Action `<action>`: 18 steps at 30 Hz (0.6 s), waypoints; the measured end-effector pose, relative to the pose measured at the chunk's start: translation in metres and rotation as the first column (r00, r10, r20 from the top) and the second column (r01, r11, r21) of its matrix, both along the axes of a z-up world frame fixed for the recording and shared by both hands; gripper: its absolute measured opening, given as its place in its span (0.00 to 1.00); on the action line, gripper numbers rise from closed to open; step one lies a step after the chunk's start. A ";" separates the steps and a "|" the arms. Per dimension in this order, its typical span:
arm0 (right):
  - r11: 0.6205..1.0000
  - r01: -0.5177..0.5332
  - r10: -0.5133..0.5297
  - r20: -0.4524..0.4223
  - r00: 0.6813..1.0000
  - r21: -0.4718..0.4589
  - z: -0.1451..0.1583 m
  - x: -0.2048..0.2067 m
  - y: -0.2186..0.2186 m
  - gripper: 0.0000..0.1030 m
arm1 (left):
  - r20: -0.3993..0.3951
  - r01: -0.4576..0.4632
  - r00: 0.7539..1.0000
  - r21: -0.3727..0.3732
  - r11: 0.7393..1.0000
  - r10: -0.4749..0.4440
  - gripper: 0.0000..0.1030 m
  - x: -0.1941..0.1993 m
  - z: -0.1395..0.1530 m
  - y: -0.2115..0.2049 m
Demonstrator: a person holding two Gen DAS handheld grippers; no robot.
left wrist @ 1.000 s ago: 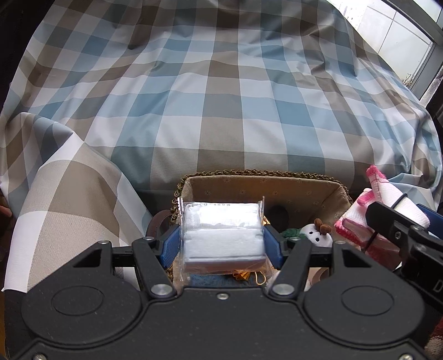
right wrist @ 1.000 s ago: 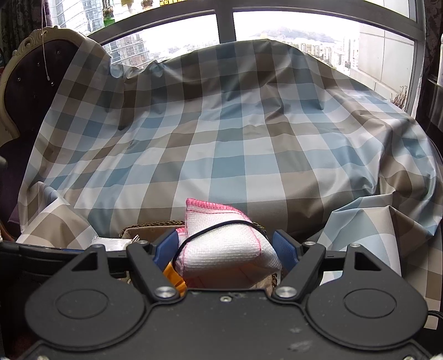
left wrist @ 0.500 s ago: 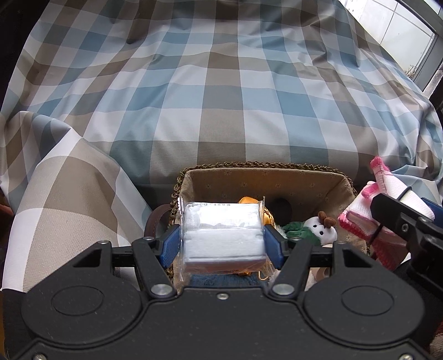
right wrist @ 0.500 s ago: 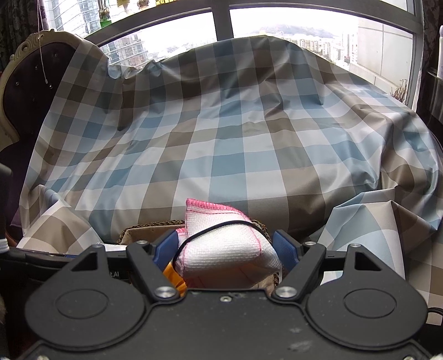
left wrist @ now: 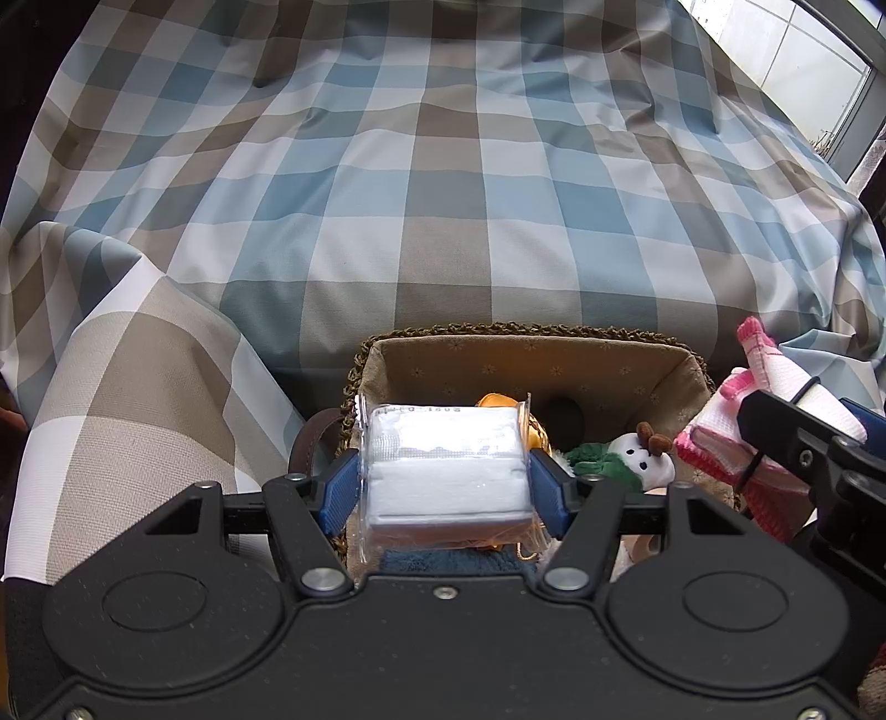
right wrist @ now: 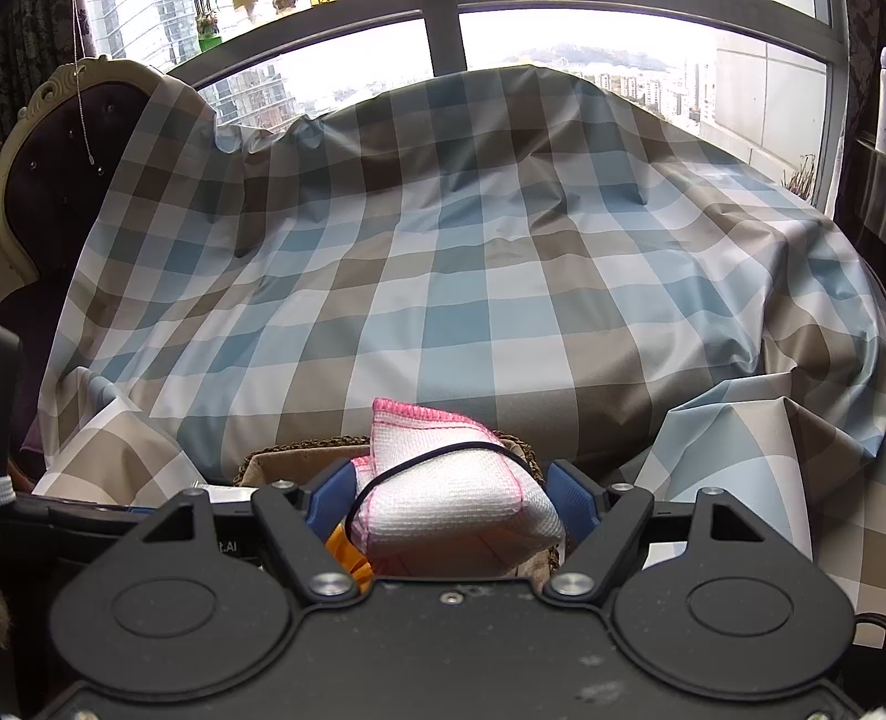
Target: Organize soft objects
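We find a white, plastic-wrapped block of soft padding (left wrist: 446,471) clamped between the blue pads of the left gripper (left wrist: 444,487), held above the near left corner of a rectangular woven basket with a beige fabric lining (left wrist: 531,360). A white cloth with pink stitched edging, folded and bound by a black elastic band (right wrist: 448,493), is clamped between the blue pads of the right gripper (right wrist: 451,498); in the left wrist view the same cloth (left wrist: 775,387) sits at the basket's right edge, above its rim.

Inside the basket we note a small white plush figure with brown antlers and a green scarf (left wrist: 637,459), lying toward the right side, and an orange item (left wrist: 493,400) partly hidden behind the wrapped block; we cannot tell what it is. A dark blue towel-like fabric (left wrist: 443,559) shows just below the block. A brown strap (left wrist: 307,443) curves at the basket's left outer wall.

The basket rests against a blue, brown and white checked cloth (right wrist: 470,277) draped over the furniture behind. A dark tufted chair back with a cream carved frame (right wrist: 39,166) stands at far left, before a large window (right wrist: 554,44).
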State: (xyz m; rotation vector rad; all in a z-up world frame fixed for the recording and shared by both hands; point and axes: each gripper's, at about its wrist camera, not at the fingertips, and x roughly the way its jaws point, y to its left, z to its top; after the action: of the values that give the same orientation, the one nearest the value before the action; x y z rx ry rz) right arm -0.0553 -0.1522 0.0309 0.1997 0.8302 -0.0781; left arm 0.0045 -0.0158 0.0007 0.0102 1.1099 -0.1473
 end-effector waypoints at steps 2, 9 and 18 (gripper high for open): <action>1.000 0.003 -0.002 -0.007 1.000 0.004 -0.001 0.001 0.000 0.77 | 0.002 -0.001 1.000 0.001 1.000 0.001 0.62 0.000 0.000 0.000; 1.000 0.005 -0.005 -0.005 1.000 0.008 -0.001 0.001 -0.002 0.78 | 0.012 -0.002 1.000 0.004 1.000 0.002 0.70 -0.001 0.002 0.000; 1.000 0.008 -0.008 -0.009 1.000 0.010 -0.001 0.001 -0.003 0.78 | 0.008 -0.003 1.000 0.007 1.000 0.003 0.70 0.000 0.002 0.000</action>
State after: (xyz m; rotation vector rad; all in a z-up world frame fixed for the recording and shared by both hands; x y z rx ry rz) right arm -0.0546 -0.1555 0.0297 0.2124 0.8389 -0.0824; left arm 0.0045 -0.0154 0.0029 0.0152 1.1026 -0.1411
